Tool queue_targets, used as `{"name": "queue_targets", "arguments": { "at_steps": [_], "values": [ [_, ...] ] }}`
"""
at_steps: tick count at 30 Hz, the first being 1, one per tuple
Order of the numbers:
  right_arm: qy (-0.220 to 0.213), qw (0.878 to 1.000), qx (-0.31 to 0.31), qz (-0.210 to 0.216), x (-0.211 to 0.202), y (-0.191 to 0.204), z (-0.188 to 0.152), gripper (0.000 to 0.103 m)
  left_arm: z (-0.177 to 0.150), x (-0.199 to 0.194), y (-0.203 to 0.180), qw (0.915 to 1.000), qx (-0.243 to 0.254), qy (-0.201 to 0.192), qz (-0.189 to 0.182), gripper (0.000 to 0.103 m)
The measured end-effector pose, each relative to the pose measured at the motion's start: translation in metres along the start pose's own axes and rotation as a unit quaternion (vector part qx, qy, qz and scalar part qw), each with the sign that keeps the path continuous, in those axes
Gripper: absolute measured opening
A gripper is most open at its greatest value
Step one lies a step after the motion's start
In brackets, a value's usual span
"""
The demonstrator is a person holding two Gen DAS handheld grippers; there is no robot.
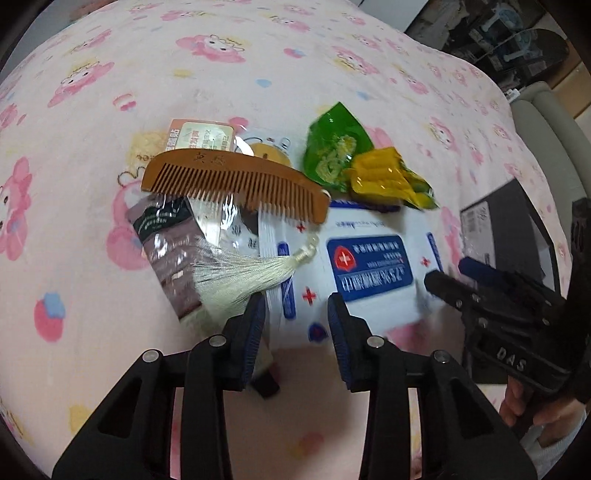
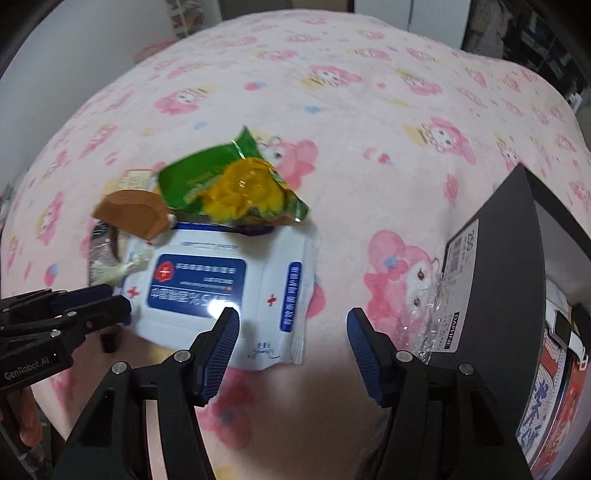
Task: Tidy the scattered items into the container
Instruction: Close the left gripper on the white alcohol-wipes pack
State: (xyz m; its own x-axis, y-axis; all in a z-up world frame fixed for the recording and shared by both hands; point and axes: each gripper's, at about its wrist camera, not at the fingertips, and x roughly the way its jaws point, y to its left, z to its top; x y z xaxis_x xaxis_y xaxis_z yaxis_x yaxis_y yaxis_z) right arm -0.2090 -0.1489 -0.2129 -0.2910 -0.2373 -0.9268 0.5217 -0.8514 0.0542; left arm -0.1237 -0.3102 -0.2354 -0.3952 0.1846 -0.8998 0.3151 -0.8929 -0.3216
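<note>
A white and blue wipes pack (image 1: 369, 266) (image 2: 221, 280) lies on the pink blanket. A wooden comb (image 1: 236, 181) (image 2: 129, 214) with a cream tassel (image 1: 243, 273) rests on a clear packet of brown cloth (image 1: 170, 251). A green snack bag (image 1: 332, 147) (image 2: 199, 181) and a yellow packet (image 1: 388, 177) (image 2: 243, 192) lie behind the wipes. My left gripper (image 1: 297, 314) is open over the near left edge of the wipes pack. My right gripper (image 2: 291, 321) is open, just right of the pack's near end. The black box (image 1: 517, 229) (image 2: 498, 280) stands at the right.
The pink cartoon-print blanket (image 1: 110, 92) (image 2: 369, 92) covers the whole surface. A small orange and green card (image 1: 199, 134) lies behind the comb. Printed packs (image 2: 554, 387) sit inside the box. Dark shelves and clutter (image 1: 517, 33) stand beyond the blanket's far right edge.
</note>
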Motion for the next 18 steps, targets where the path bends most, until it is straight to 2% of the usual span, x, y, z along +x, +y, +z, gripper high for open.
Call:
{"name": "queue_targets", "arguments": {
  "at_steps": [2, 4, 6, 8, 11, 16, 18],
  "values": [
    [0.01, 1.0, -0.002, -0.001, 0.01, 0.005, 0.005, 0.072, 0.005, 0.007, -0.001, 1.0, -0.005, 0.004, -0.006, 0.046],
    [0.029, 0.999, 0.003, 0.014, 0.023, 0.007, 0.008, 0.073, 0.007, 0.012, -0.003, 0.9999, -0.005, 0.01, -0.009, 0.046],
    [0.043, 0.997, 0.026, 0.051, 0.03, 0.002, 0.009, 0.071, 0.006, 0.011, -0.008, 0.9998, 0.001, 0.011, -0.018, 0.038],
    [0.044, 0.995, 0.027, 0.084, 0.024, 0.002, 0.009, 0.058, 0.001, 0.003, -0.011, 0.9994, 0.006, 0.012, -0.031, 0.034],
    [0.037, 0.994, -0.005, 0.106, 0.005, 0.012, 0.002, 0.057, -0.01, -0.007, -0.011, 0.9987, 0.014, 0.024, -0.041, 0.033],
    [0.053, 0.986, -0.015, 0.16, -0.021, 0.012, -0.024, 0.057, -0.04, -0.026, 0.0, 0.9963, 0.013, 0.047, -0.07, 0.034],
    [0.06, 0.982, -0.025, 0.179, -0.029, 0.012, -0.038, 0.057, -0.047, -0.029, 0.004, 0.9967, 0.013, 0.049, -0.063, 0.034]
  ]
}}
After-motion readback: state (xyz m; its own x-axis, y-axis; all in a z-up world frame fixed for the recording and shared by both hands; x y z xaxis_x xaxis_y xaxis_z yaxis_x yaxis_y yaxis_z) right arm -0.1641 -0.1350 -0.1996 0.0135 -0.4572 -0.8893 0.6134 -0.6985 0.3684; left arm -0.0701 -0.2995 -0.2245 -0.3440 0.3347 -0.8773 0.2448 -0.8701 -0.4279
